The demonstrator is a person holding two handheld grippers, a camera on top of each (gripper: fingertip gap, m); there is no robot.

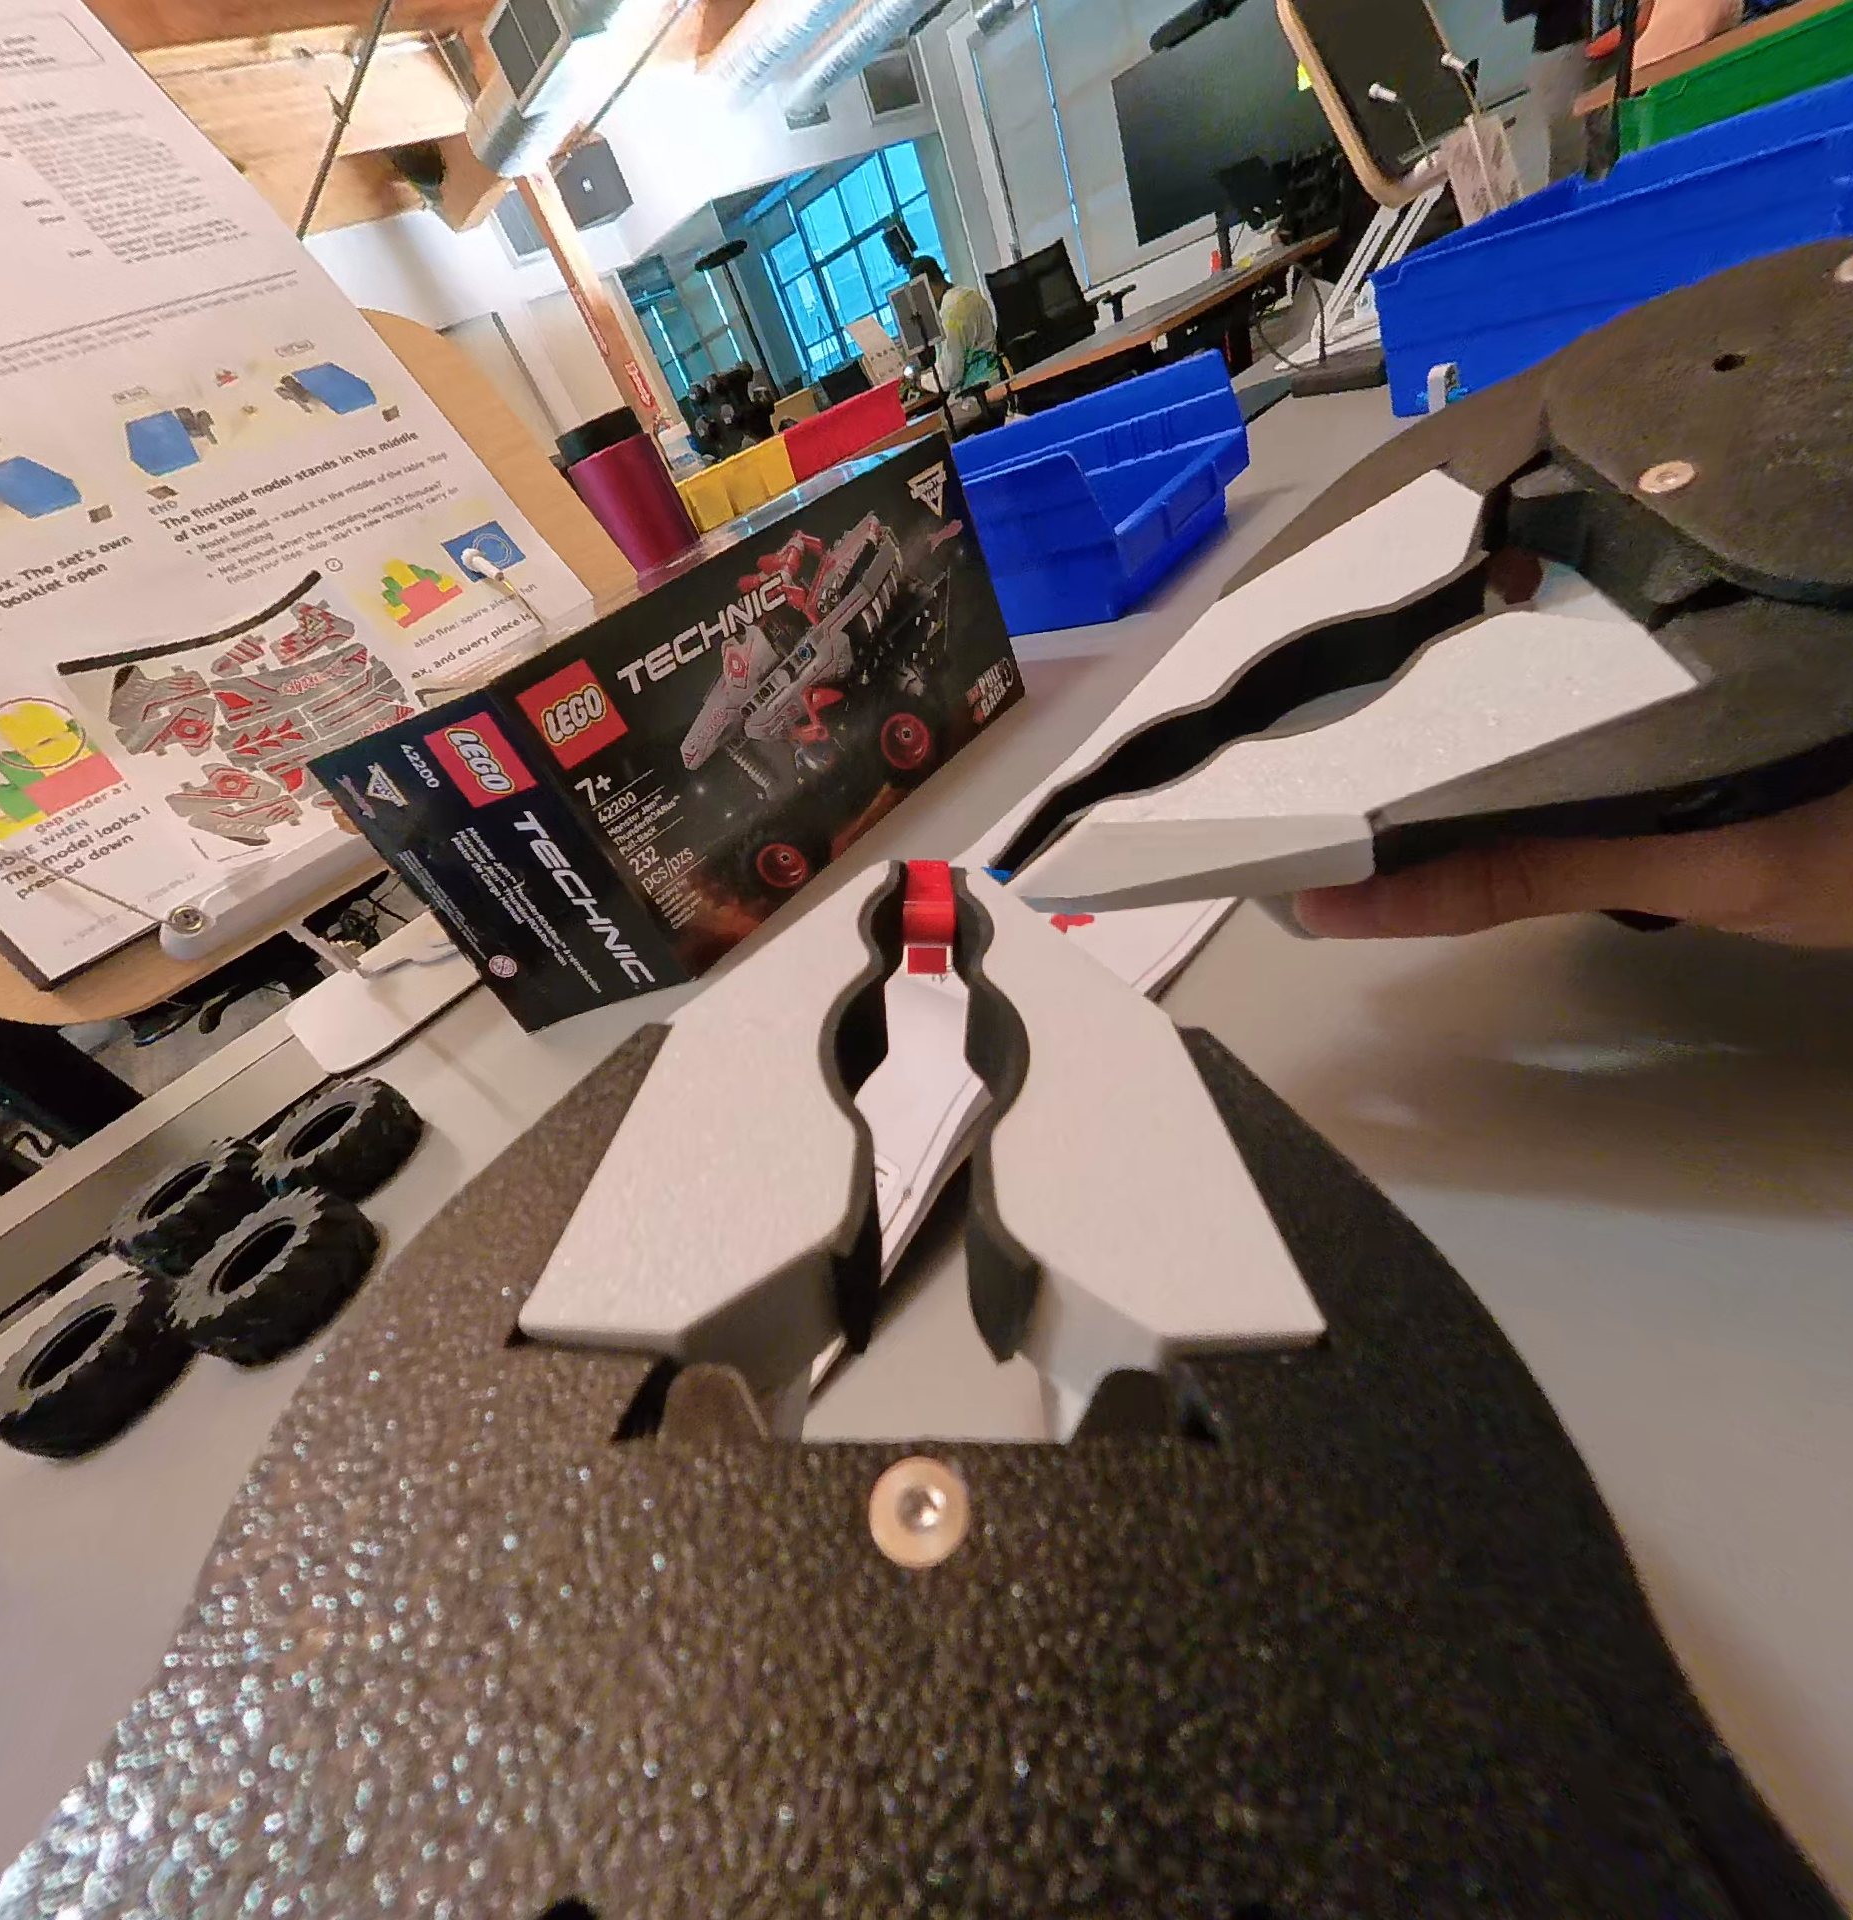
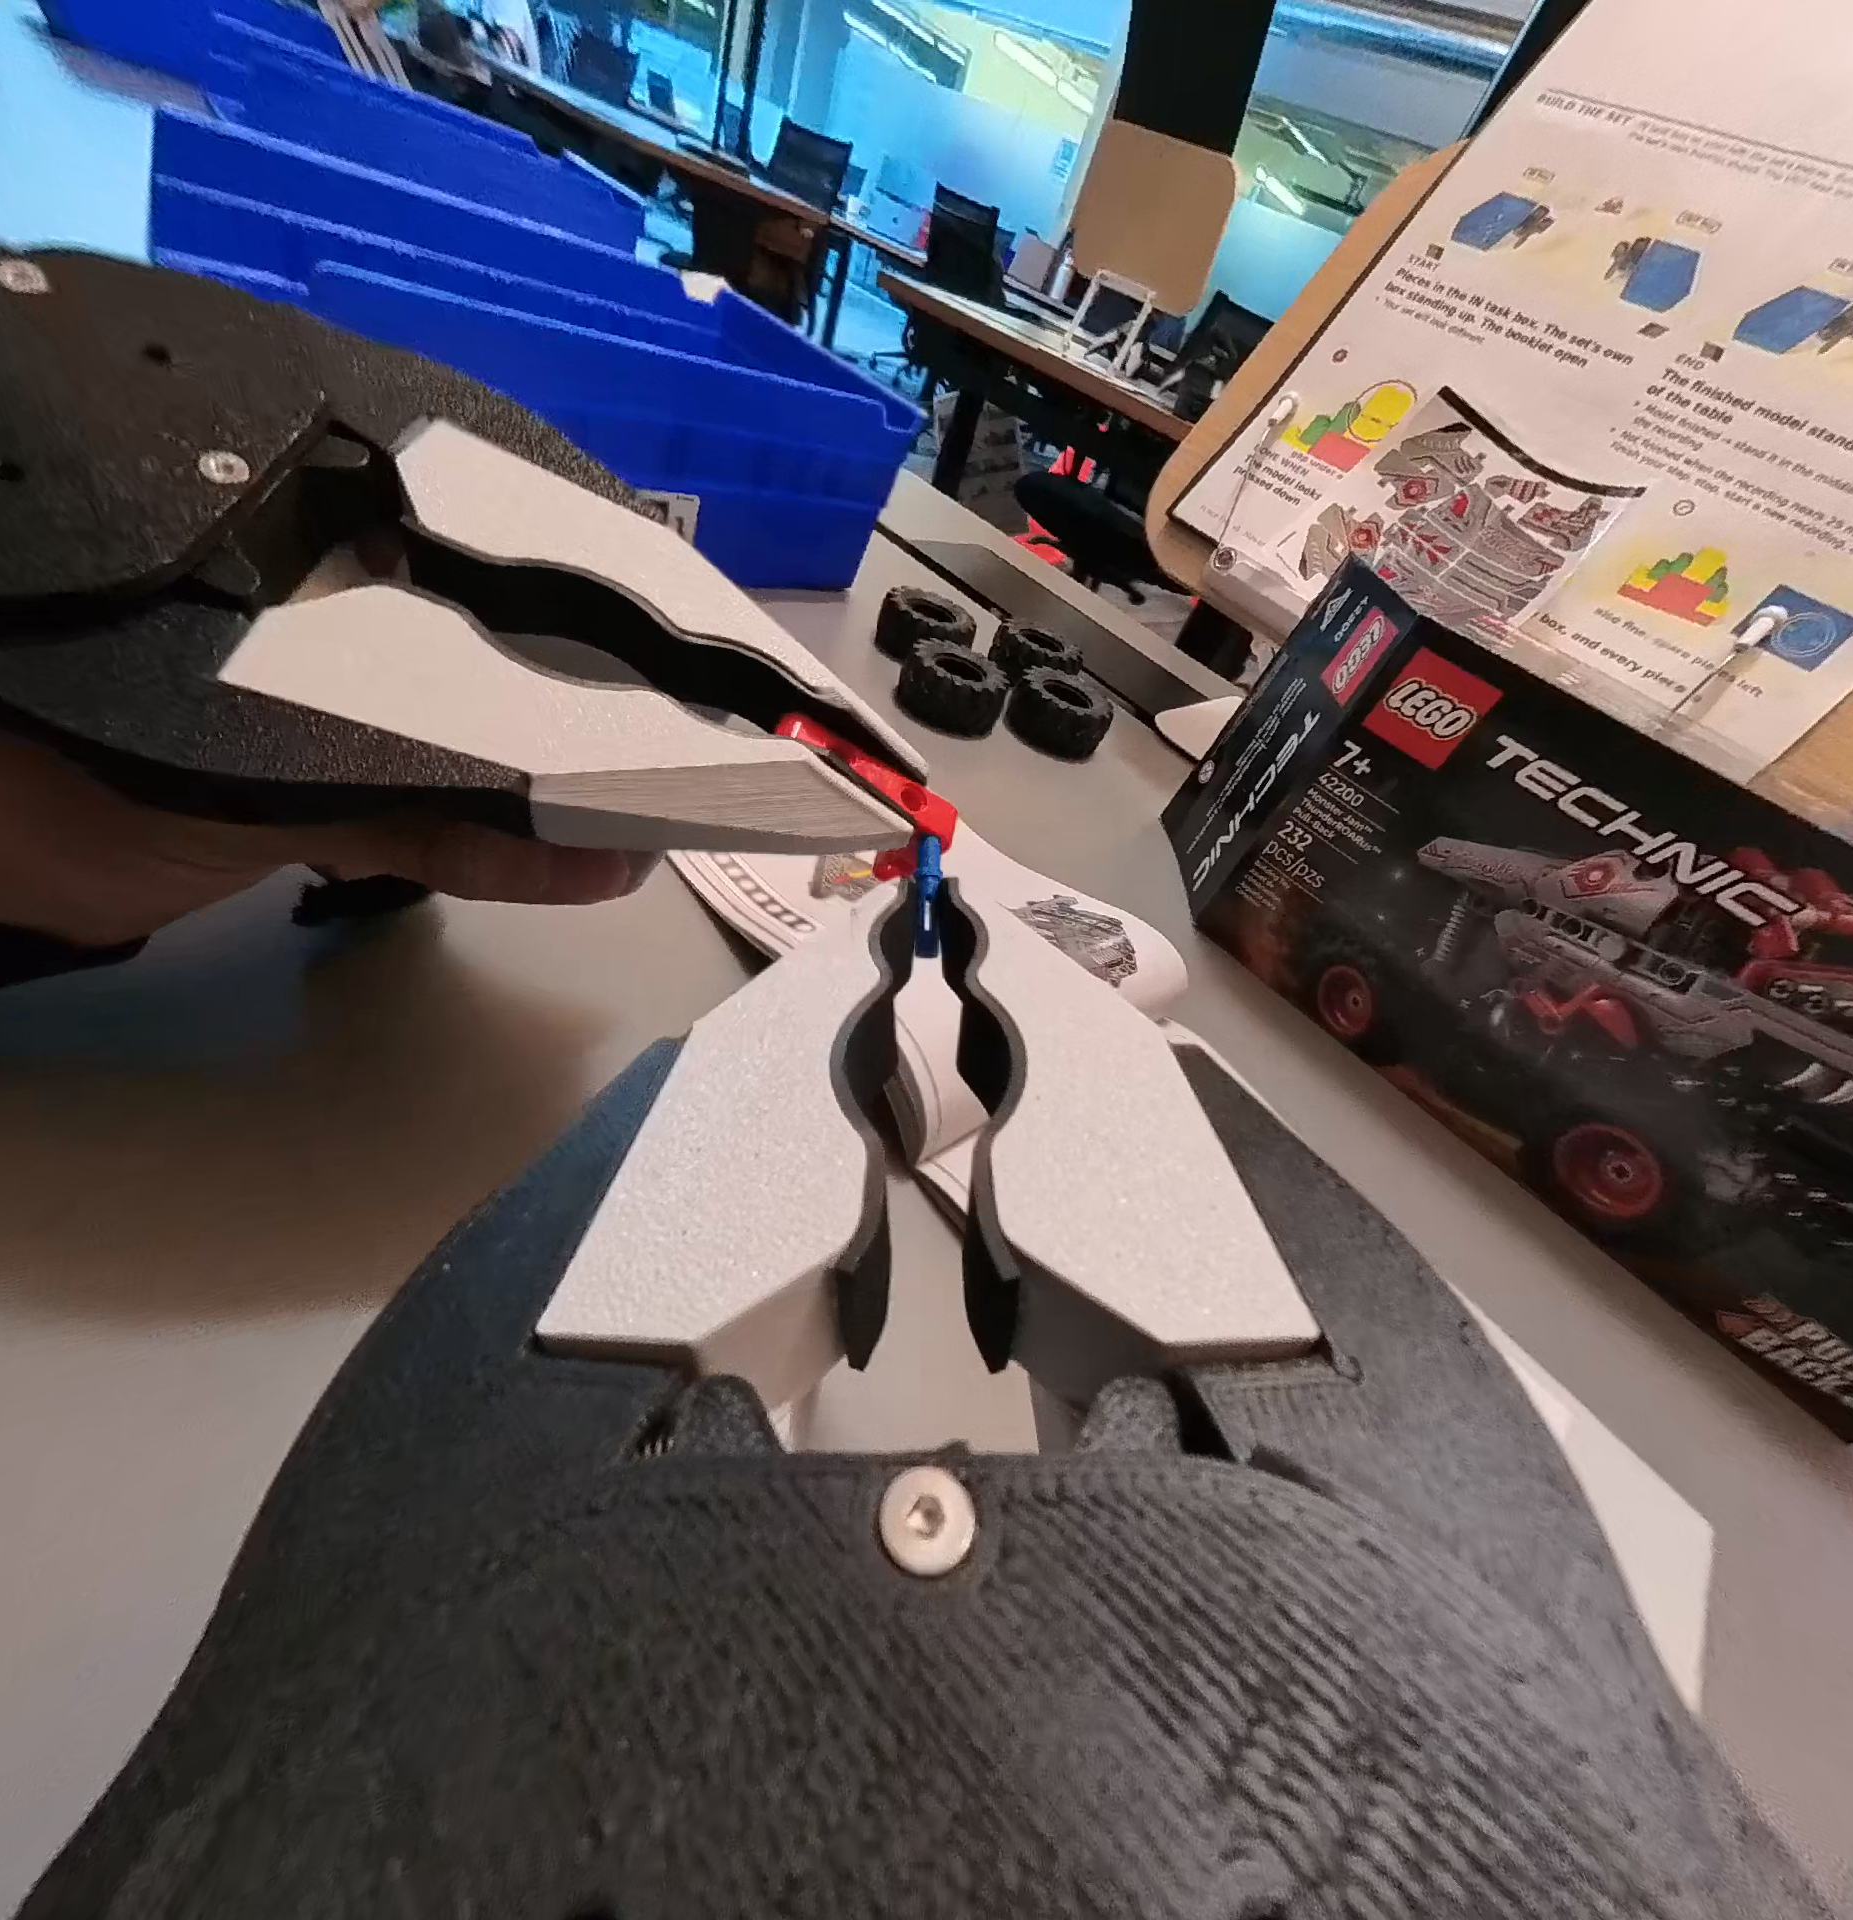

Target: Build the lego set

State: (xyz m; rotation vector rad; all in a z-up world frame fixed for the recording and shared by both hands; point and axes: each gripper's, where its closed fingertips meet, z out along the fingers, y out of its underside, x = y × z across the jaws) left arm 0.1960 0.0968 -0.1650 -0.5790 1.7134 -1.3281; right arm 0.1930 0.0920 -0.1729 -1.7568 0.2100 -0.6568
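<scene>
Four black tires (image 1: 205,1247) sit on the desk (image 1: 1524,1195). The left hand-held gripper (image 1: 927,904) pinches one red piece (image 1: 927,899). The right hand-held gripper (image 2: 927,920) pinches one blue pin (image 2: 928,894), which points up at the red piece.

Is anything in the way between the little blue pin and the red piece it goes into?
Nothing visible. The blue pin, held by the right gripper, sits right at the red piece in the left gripper, with no object between them.

Grey wavy-edged fingers (image 1: 756,1122); black textured bodies; silver screws (image 2: 925,1524)
</scene>
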